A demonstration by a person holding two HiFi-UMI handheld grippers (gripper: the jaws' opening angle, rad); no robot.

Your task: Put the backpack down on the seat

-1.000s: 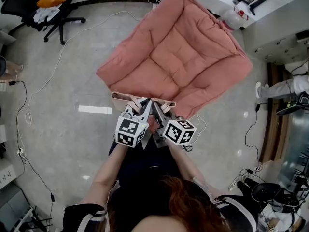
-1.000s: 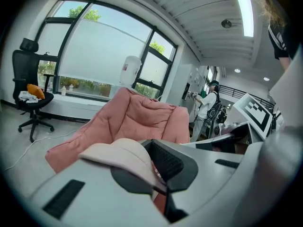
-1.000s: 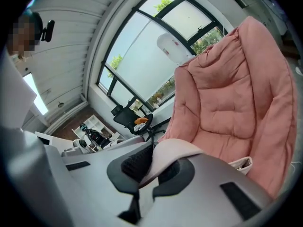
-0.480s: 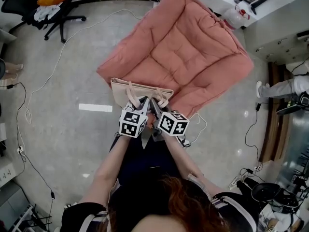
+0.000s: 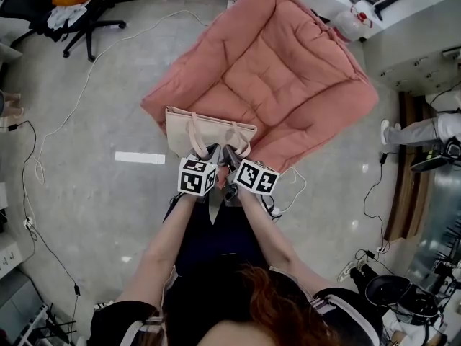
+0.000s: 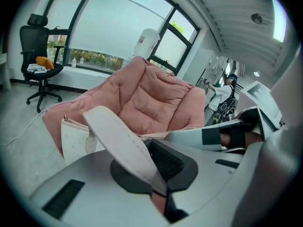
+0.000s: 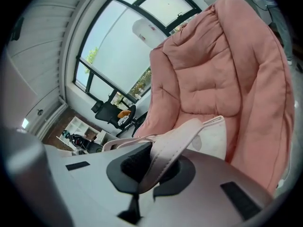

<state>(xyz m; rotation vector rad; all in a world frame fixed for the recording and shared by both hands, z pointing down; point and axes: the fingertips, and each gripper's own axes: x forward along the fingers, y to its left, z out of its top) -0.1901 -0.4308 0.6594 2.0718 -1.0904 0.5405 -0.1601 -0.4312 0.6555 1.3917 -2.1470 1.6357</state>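
The head view shows the whole layout: the backpack (image 5: 209,130), a cream bag, hangs at the near edge of the pink seat (image 5: 288,78), above the grey floor (image 5: 94,200) with its white cable (image 5: 79,107). The backpack's long axis runs left to right in this view, along the seat's front edge, with the open top and both straps facing the person. This view does not show whether the bag's base rests on the cushion. The left gripper (image 5: 211,151) and right gripper (image 5: 230,153) sit side by side just behind the bag. The left gripper view shows what the head view cannot: the jaws of the left gripper (image 6: 158,176) are pressed together on the left strap (image 6: 118,136), with the bag body (image 6: 73,138) below and left of it. It also shows the window (image 6: 104,27), a standing person (image 6: 222,96) and an office chair (image 6: 42,70). The right gripper view shows the right gripper (image 7: 142,174) with its jaws pinching the right strap (image 7: 175,145). There the seat's backrest (image 7: 218,70) rises above the bag.
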